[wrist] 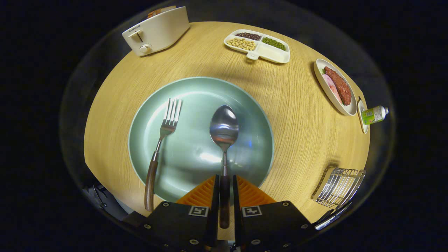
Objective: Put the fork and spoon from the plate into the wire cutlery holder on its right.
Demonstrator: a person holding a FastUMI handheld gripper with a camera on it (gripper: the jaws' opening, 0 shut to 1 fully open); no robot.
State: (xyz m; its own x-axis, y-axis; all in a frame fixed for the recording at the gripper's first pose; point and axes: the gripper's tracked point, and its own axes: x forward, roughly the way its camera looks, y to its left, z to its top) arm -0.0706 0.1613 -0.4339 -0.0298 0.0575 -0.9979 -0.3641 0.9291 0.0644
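Wood-handled spoon point(224, 140) lies on the pale green plate point(147, 147), bowl pointing away, handle running back between the fingers of the tongs point(224, 189), which look closed on it from both sides. Fork point(161, 147) sits to its left on the same plate, handle end hanging over the rim, untouched. Wire cutlery holder point(337, 190) stands on the tabletop point(297, 115) well to the right. Risks, imo: grip is far back on the handle, so the heavy bowl may droop or pivot w/ the lift; a swing could clip the plate rim or miss the holder's slots. Hard to read: actual pad contact on the handle is hidden btwn the fingers, and the holder's near side is cut off, so its opening isn't clear.
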